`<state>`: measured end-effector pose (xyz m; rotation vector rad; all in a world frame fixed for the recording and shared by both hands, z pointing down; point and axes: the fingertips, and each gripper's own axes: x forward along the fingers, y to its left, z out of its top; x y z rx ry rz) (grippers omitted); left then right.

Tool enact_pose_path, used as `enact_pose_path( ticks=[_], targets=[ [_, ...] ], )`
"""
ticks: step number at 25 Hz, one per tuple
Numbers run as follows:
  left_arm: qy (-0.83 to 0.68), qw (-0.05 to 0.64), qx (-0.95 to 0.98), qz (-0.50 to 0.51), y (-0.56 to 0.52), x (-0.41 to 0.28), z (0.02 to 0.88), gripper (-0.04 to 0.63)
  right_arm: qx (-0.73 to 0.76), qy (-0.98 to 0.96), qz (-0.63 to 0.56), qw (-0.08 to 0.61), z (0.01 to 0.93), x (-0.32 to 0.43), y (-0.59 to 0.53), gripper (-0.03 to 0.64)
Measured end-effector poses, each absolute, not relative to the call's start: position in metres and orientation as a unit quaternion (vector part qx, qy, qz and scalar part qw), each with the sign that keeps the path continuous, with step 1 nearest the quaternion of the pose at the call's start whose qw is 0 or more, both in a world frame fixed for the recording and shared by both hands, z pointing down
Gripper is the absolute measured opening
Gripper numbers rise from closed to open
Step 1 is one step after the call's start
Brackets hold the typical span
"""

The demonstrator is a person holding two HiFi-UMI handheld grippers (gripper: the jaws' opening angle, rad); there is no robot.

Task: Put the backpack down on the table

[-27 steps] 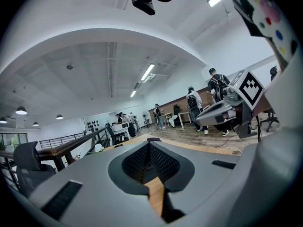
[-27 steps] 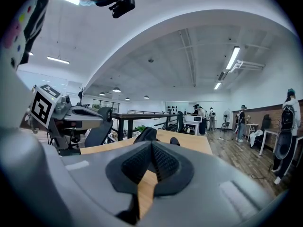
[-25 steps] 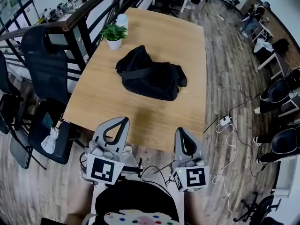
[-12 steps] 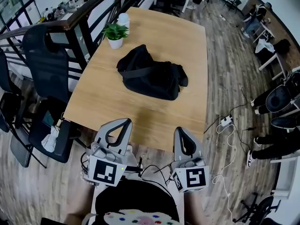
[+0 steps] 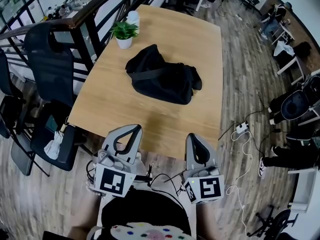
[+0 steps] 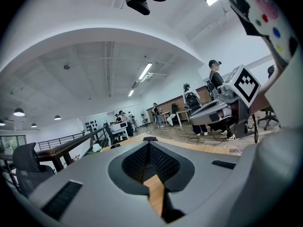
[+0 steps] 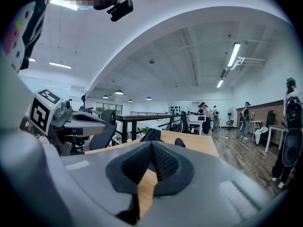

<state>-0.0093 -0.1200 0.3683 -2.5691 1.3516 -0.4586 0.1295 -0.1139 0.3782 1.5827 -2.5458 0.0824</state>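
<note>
A black backpack (image 5: 163, 77) lies slumped on the wooden table (image 5: 120, 109), past its middle, with a strap across its top. Its upper edge peeks over the right gripper's body as the backpack (image 7: 152, 135) in the right gripper view. Both grippers are held low at the table's near edge, well short of the bag. The left gripper (image 5: 129, 128) is shut with nothing in it; its tips meet at the left gripper (image 6: 149, 143). The right gripper (image 5: 193, 138) is likewise shut and empty, seen as the right gripper (image 7: 152, 142) pointing across the tabletop.
A small potted plant (image 5: 124, 34) and a white cup (image 5: 132, 18) stand at the table's far left corner. Dark office chairs (image 5: 47, 69) and a black railing (image 5: 85, 19) line the left side. A power strip and white cable (image 5: 241, 130) lie on the floor at the right.
Both grippers keep their places at the near edge. The head view has shifted slightly, so the table and backpack sit a little higher and to the right.
</note>
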Motion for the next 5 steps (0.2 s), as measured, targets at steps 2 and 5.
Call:
enact_pose_path(
  ticks=[2, 5],
  targets=[
    [0.457, 0.100, -0.870, -0.154, -0.1209, -0.0098, 0.3691, 0.006, 0.527, -0.846, 0.029, 0.069, 0.3786, 0.1291, -0.1144, 0.009],
    [0.455, 0.098, -0.872, -0.153, -0.1223, -0.0103, 0.3697, 0.006, 0.529, -0.846, 0.031, 0.064, 0.3786, 0.1279, -0.1150, 0.009]
  ],
)
